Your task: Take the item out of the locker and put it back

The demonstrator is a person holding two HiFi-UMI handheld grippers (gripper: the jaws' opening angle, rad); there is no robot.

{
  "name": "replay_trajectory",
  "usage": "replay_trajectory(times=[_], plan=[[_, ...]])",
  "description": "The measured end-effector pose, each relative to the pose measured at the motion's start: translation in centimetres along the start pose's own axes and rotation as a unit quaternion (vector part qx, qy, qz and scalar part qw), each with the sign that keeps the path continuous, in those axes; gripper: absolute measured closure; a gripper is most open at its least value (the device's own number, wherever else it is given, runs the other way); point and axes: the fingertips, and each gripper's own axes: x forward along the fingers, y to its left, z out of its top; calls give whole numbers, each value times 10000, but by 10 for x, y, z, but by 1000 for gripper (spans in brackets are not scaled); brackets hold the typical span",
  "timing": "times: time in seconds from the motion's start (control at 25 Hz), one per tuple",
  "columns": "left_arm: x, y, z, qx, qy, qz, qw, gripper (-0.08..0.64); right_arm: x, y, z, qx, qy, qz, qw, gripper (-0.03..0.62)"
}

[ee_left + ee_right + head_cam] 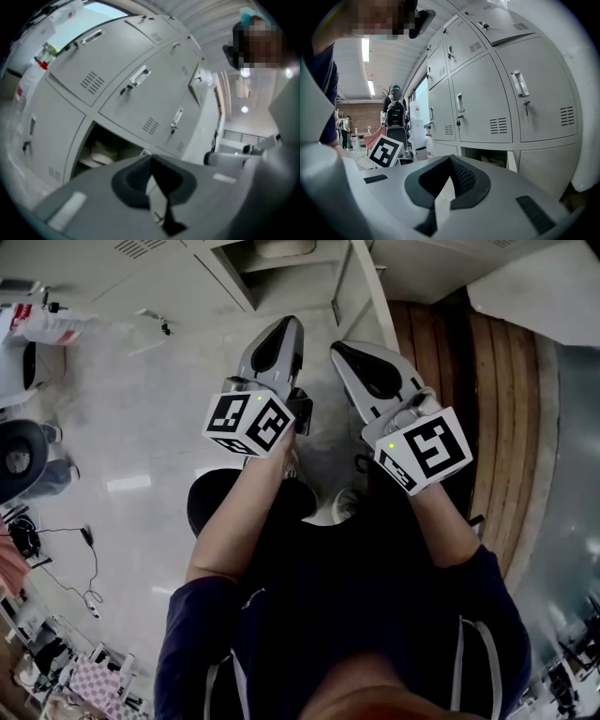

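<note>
A bank of grey lockers (487, 103) stands ahead, with one bottom compartment (105, 147) open. A pale, whitish item (101, 152) lies inside it, also visible as the item (491, 159) in the right gripper view. In the head view the open compartment (281, 263) is at the top, its door (367, 287) swung out to the right. My left gripper (281, 326) is held level in front of the lockers, jaws shut and empty. My right gripper (343, 350) is beside it, jaws together with nothing between them. Neither touches the locker.
A wooden strip (487, 381) runs along the right of the pale floor (141, 409). Cables (84, 559) and dark equipment (19, 456) lie at the left. A person's shoes (323, 502) are below the grippers. People and a dark backpack (396, 112) stand further along the locker row.
</note>
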Motion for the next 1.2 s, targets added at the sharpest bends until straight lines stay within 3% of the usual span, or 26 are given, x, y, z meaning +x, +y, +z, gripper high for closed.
replay_trajectory(times=[0.48,0.64,1.2], plan=[[-1,-4,-9,340,137,242,9990,557,7,-1,-9,43,-45,93,9999,589],[-6,1,-8,138,106,243,9996,557,9,0,-10,40,-32,45,10000,589],[-3,1,-4,126,34,107,9999,557,9,-2,-18,43,49,-154,9999,589]])
